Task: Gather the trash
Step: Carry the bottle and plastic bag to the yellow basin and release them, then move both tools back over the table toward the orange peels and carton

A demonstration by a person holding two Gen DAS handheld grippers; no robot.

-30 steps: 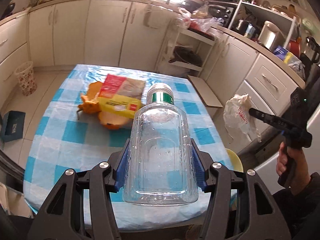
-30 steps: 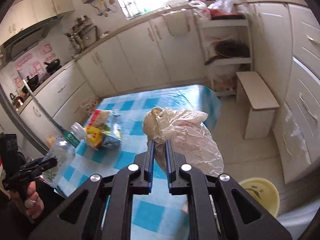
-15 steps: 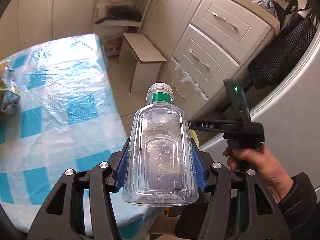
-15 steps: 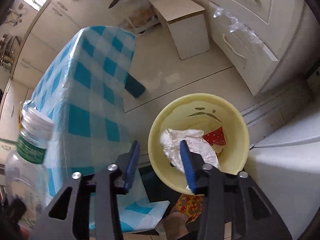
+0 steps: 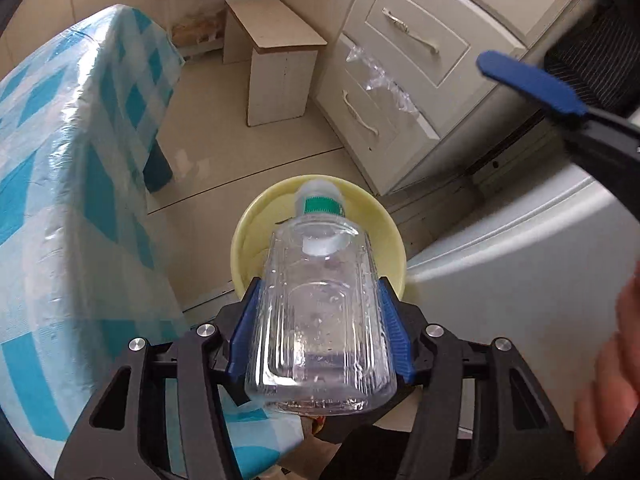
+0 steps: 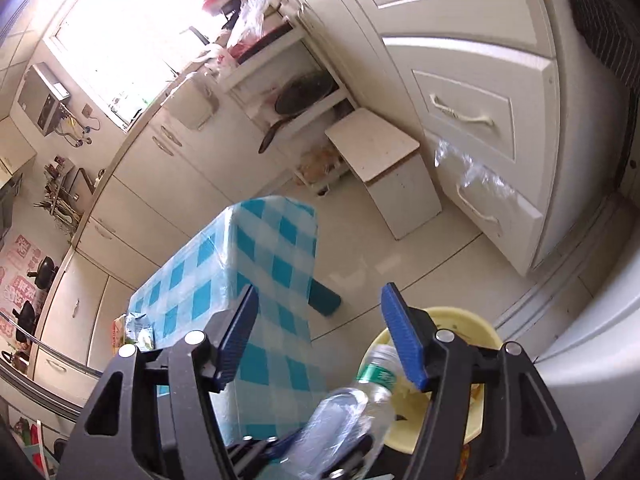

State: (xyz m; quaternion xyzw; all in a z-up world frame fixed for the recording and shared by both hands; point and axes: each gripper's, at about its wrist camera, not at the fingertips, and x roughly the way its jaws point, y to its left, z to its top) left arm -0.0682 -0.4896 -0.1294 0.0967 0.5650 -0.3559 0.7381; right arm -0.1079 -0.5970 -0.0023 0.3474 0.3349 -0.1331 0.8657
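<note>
My left gripper [image 5: 320, 320] is shut on a clear plastic bottle [image 5: 320, 328] with a green label band and white cap. It holds the bottle right above a yellow bin [image 5: 256, 232] on the floor, cap pointing into it. My right gripper [image 6: 320, 336] is open and empty, raised above the bin [image 6: 480, 328]. The bottle also shows in the right wrist view [image 6: 352, 416], low, over the bin's edge. One blue finger [image 5: 528, 80] of the right gripper shows at the upper right of the left wrist view.
A table with a blue checked cloth [image 5: 60, 168] stands left of the bin; snack packets [image 6: 134, 334] lie on it. A small white stool [image 5: 276, 60] and white drawers [image 5: 400, 80] stand behind the bin. A white appliance [image 5: 500, 280] is at the right.
My right gripper let the crumpled bag fall into the bin, opened wider and rose. My left gripper carried the bottle from beside the table to above the bin.
</note>
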